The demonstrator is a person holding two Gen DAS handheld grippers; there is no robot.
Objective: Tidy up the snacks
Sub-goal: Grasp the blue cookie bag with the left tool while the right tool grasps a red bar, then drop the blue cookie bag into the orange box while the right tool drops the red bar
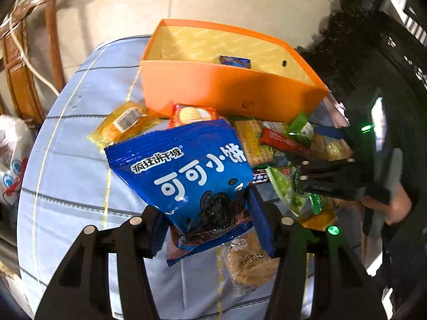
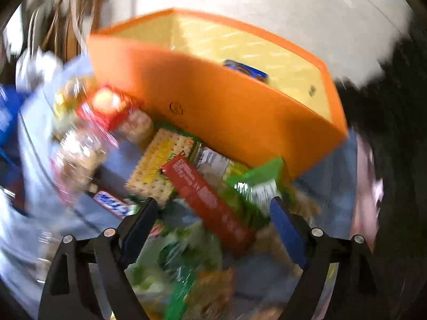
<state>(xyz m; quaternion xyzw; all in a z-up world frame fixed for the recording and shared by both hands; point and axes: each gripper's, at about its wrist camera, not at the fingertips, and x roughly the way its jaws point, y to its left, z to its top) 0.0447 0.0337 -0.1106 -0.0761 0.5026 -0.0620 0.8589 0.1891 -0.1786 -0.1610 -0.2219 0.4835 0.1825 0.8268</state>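
Note:
My left gripper (image 1: pixel 209 226) is shut on a blue cocoa biscuit bag (image 1: pixel 186 170) and holds it above the table, in front of the orange box (image 1: pixel 232 90). The box stands open with a small blue packet (image 1: pixel 234 61) inside. To its right lies a pile of snacks: a cracker pack (image 1: pixel 253 141), a red bar (image 1: pixel 285 140), green packets (image 1: pixel 299 128). In the blurred right wrist view, my right gripper (image 2: pixel 213 205) is open over that pile. The red bar (image 2: pixel 210 200) lies below, between its fingers, and nothing is gripped. The orange box (image 2: pixel 213 101) is just beyond.
A round table with a blue striped cloth (image 1: pixel 74 160) carries everything. A yellow packet (image 1: pixel 125 125) and a red biscuit pack (image 1: pixel 193 114) lie by the box's front. A wooden chair (image 1: pixel 32 53) and a white plastic bag (image 1: pixel 10 160) stand left; dark carved furniture (image 1: pixel 387 53) stands right.

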